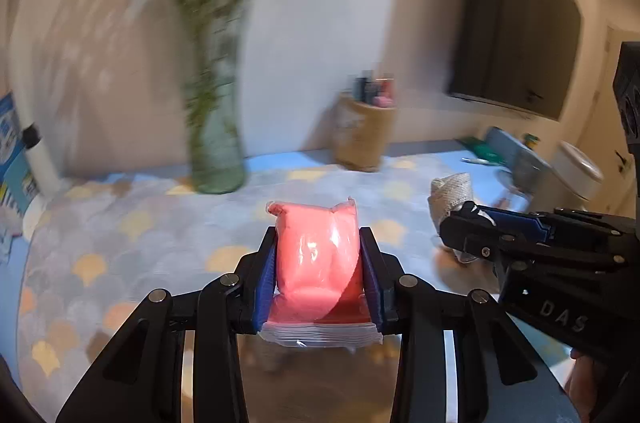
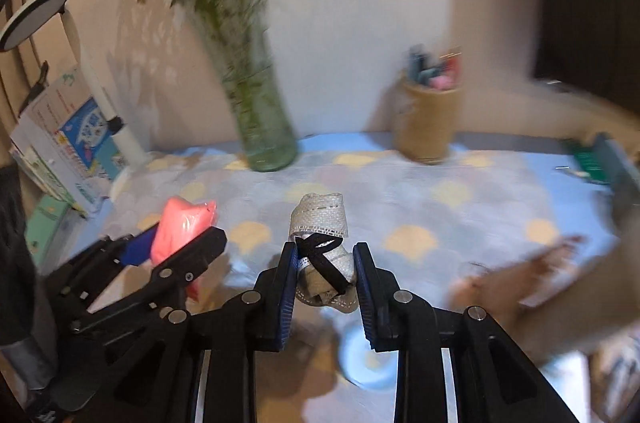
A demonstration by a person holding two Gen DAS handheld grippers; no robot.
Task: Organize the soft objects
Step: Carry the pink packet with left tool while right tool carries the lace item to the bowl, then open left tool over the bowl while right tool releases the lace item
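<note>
Left wrist view: the left gripper (image 1: 318, 263) clamps a pink bag (image 1: 316, 255) standing upright, long axis toward 12 o'clock; the right gripper (image 1: 452, 223) sits at 3 o'clock.

Right wrist view: the right gripper (image 2: 326, 277) pinches a lace roll (image 2: 322, 247); the bag lies at 9 o'clock, both above the tablecloth (image 2: 440, 207).

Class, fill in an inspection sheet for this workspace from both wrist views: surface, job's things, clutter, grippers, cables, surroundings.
Surface: table under a blue cloth with a shell pattern.
Job's things: pink bag, sealed in clear plastic; white lace roll tied with a black band. Both are lifted off the cloth.
Clutter: glass vase of green stems, pen holder, booklets at the left edge, green items at the far right, blurred.
Grippers: left gripper shut on the pink bag; right gripper shut on the white lace roll.
Cables: nothing seen.
Surroundings: pale wall, white lamp, dark screen.
</note>
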